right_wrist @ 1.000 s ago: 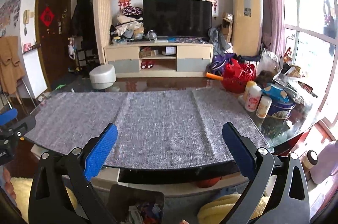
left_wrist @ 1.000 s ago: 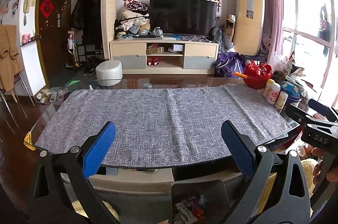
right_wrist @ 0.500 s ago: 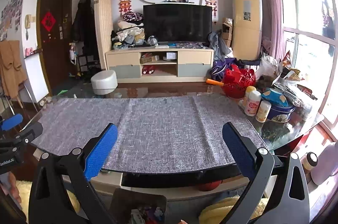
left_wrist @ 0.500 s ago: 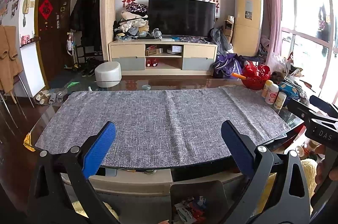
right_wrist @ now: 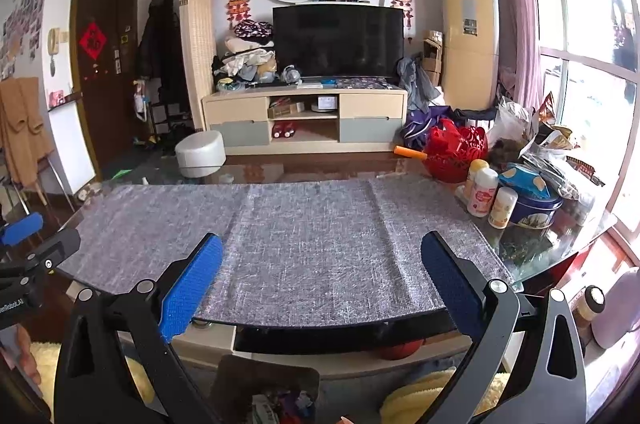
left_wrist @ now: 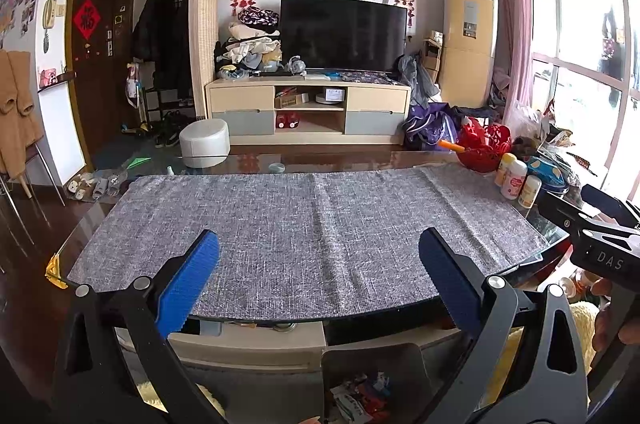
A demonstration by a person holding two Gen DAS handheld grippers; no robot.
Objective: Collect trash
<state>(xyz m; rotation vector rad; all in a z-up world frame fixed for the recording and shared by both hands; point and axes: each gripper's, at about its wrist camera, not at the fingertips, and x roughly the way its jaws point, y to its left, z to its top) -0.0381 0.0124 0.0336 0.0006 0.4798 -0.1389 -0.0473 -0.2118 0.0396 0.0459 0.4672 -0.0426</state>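
My left gripper (left_wrist: 318, 278) is open and empty, held above the near edge of a glass table covered by a grey cloth (left_wrist: 304, 224). My right gripper (right_wrist: 322, 282) is open and empty too, over the same cloth (right_wrist: 312, 232). A dark bin (left_wrist: 372, 384) with colourful wrappers inside stands on the floor below the table's near edge; it also shows in the right wrist view (right_wrist: 268, 396). No loose trash lies on the cloth. The right gripper's body shows at the right edge of the left wrist view (left_wrist: 592, 236).
At the table's right end stand several small bottles (right_wrist: 486, 194), a blue tin (right_wrist: 536, 208), a red basket (right_wrist: 454, 154) and crinkled bags (right_wrist: 548, 144). A TV cabinet (left_wrist: 308, 110) and a white stool (left_wrist: 204, 148) stand beyond the table. A small cap (left_wrist: 276, 167) lies on the glass.
Both grippers have risen and tilted up a little, so the table sits lower in both views. Both stay open.
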